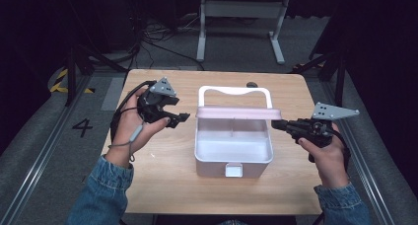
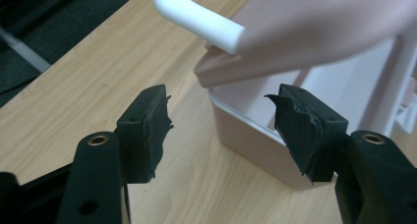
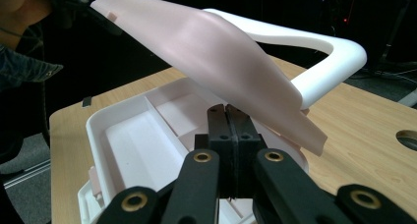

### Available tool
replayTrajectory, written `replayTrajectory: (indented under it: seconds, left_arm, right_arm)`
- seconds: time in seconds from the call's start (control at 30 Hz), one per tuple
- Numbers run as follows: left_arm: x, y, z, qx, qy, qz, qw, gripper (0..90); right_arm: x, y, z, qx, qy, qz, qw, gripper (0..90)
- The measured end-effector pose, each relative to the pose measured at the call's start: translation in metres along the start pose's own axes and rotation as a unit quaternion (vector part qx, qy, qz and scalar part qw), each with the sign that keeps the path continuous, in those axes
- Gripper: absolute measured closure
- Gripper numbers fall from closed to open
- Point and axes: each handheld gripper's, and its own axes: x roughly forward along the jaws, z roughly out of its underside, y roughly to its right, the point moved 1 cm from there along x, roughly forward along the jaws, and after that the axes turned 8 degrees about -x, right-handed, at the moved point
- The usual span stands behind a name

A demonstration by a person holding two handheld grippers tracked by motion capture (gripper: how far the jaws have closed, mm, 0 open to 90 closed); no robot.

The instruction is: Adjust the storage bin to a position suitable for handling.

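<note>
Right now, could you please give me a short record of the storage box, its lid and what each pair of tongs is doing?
box: white storage box on the wooden table, inside looks empty
lid: pink lid raised, white handle behind it
left tongs: open, beside the lid's left end, holding nothing
right tongs: shut, tips at the lid's right end

Lab or recording studio, likely robotics data-collection setup. Small light-wood table point(image 1: 162, 180) stands alone on grey carpet floor point(image 1: 34, 131). Metal rails point(image 1: 29, 170) flank table on both sides. Number "4" point(image 1: 82, 127) marked on floor, yellow-black hazard tape point(image 1: 61, 82) nearby. Loose cables point(image 1: 157, 40), white stand frame point(image 1: 241, 18) behind. Surroundings dark, details unclear.
</note>
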Motion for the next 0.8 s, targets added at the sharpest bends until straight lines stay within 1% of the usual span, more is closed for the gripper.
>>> replayTrajectory:
  seconds: [0.07, 0.17, 0.2, 0.27, 0.3, 0.37, 0.47, 0.57, 0.67, 0.73, 0.8]
  left_arm:
    - [0.0, 0.002, 0.004, 0.004, 0.002, 0.002, 1.0, 38.3]
    - [0.004, 0.006, 0.008, 0.012, 0.013, 0.012, 0.9998, 34.2]
    - [0.007, 0.007, 0.009, 0.015, 0.019, 0.016, 0.9996, 33.6]
    - [0.012, 0.01, 0.01, 0.019, 0.03, 0.015, 0.9993, 32.7]
    - [0.015, 0.011, 0.01, 0.024, 0.041, 0.014, 0.9988, 32.6]
    - [0.02, 0.013, 0.01, 0.024, 0.061, 0.017, 0.9977, 31.9]
    - [0.026, 0.015, 0.008, 0.022, 0.063, 0.022, 0.9975, 31.6]
    - [0.028, 0.016, 0.005, 0.023, 0.068, 0.027, 0.997, 31.7]
    - [0.033, 0.017, 0.0, 0.011, 0.084, 0.038, 0.9957, 31.6]
    - [0.036, 0.015, -0.003, 0.008, 0.091, 0.036, 0.9951, 31.6]
    - [0.039, 0.015, -0.005, 0.006, 0.096, 0.039, 0.9946, 31.5]
  right_arm:
    - [0.001, 0.001, -0.001, 0.0, 0.001, 0.001, 1.0, 90.0]
    - [0.001, 0.002, -0.004, -0.001, 0.002, 0.006, 1.0, 90.0]
    - [0.002, 0.003, -0.004, 0.001, 0.003, 0.006, 1.0, 90.0]
    - [0.002, 0.003, -0.004, 0.004, 0.008, 0.006, 0.9999, 90.0]
    - [0.002, 0.004, -0.004, 0.004, 0.008, 0.007, 0.9999, 90.0]
    - [0.002, 0.004, -0.005, 0.005, 0.009, 0.007, 0.9999, 90.0]
    - [0.002, 0.004, -0.005, 0.008, 0.01, 0.003, 0.9999, 89.9]
    - [0.002, 0.004, -0.004, 0.009, 0.011, 0.001, 0.9999, 89.7]
    - [0.002, 0.004, -0.004, 0.011, 0.013, -0.001, 0.9999, 89.5]
    - [0.002, 0.004, -0.004, 0.013, 0.014, -0.002, 0.9998, 89.2]
    - [0.002, 0.004, -0.005, 0.015, 0.015, -0.003, 0.9998, 88.9]
